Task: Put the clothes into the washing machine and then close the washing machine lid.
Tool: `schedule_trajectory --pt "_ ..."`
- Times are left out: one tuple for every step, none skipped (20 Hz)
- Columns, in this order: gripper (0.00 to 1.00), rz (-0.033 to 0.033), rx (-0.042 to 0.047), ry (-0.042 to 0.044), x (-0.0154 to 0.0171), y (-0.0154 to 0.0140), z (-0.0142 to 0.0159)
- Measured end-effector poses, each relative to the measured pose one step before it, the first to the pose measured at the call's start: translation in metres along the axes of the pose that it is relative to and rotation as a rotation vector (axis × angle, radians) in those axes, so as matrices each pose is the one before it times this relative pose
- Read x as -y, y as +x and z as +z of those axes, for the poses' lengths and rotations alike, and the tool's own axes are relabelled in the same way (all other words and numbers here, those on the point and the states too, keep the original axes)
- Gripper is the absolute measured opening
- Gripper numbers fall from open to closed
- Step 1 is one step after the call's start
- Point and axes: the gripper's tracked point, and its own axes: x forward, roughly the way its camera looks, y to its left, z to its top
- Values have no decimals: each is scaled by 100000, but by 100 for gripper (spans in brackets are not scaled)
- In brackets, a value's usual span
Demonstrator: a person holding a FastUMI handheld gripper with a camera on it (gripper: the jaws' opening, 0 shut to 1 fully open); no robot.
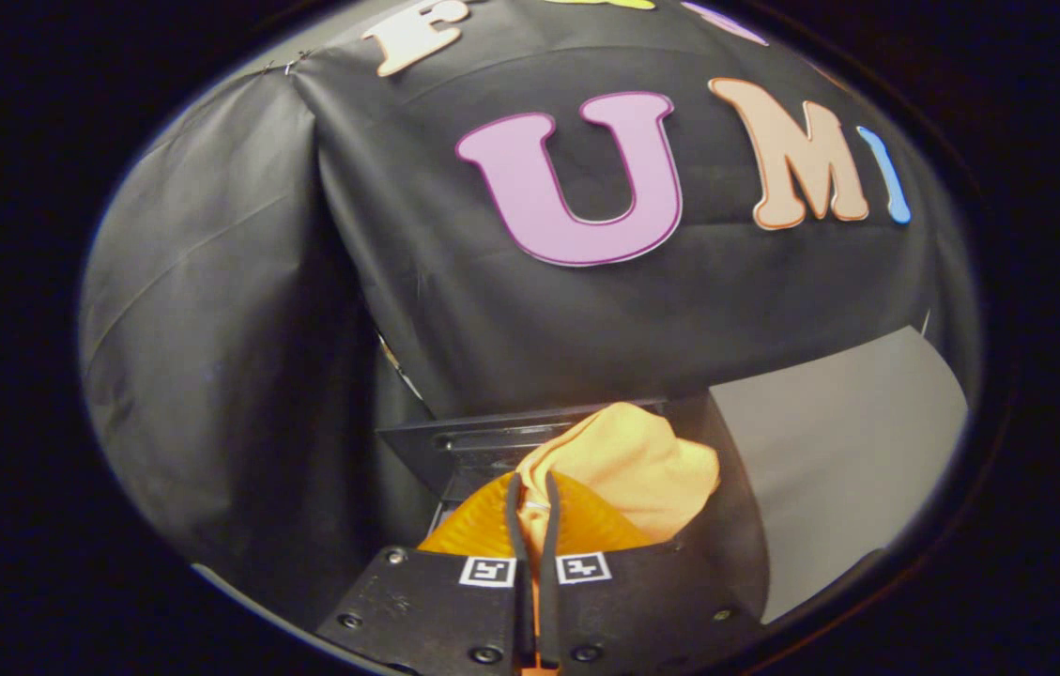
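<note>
My gripper (532, 488) is shut on an orange garment (628, 469). A thin fold of the cloth is pinched between the two fingers, and the rest bunches up just ahead of them and to the right. The garment hangs off the ground, lifted in front of the booth wall. Just beyond it shows a dark flat panel with a slot (483, 439), possibly part of the washing machine; I cannot tell which part.
A grey table surface (839, 451) lies to the right of the garment. Black cloth walls close in behind and to the left, meeting in a corner beyond the dark panel.
</note>
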Motion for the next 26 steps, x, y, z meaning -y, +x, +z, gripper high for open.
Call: schedule_trajectory --pt "2 316 -1060 -695 -410 703 -503" --pt "2 529 -1416 39 -612 677 -534" --pt "2 345 -1627 144 -349 592 -585" --pt "2 -96 -446 -379 -7 616 -621" --pt "2 -764 -175 -788 118 524 -228" --pt "2 -456 791 -591 -266 598 -148" --pt "2 -396 -51 -472 -81 420 -252" --pt "2 -226 161 74 -104 545 -314" --pt "2 -762 -617 71 130 420 -388" --pt "2 -460 -215 -146 49 545 -347" --pt "2 -281 -380 -208 15 521 -324" --pt "3 -552 -851 -265 59 182 -360" --pt "3 -163 173 46 4 352 -147" --pt "4 -67 -445 -111 -11 333 -335" --pt "5 -358 -48 50 78 319 -103" --pt "6 -669 -132 34 148 252 -196" --pt "7 -402 -535 3 114 169 -221" --pt "8 -298 103 110 7 246 -82" --pt "8 -293 -80 325 -25 128 -31" --pt "9 -609 449 704 2 112 1" --pt "20 -800 12 780 100 95 -58" --pt "30 61 499 1243 -84 40 17" --pt "41 -988 584 1354 44 -56 257" --pt "52 645 420 1175 -216 98 344" --pt "62 1008 597 1025 -171 -140 166" --pt "73 467 819 1151 -147 -216 238"
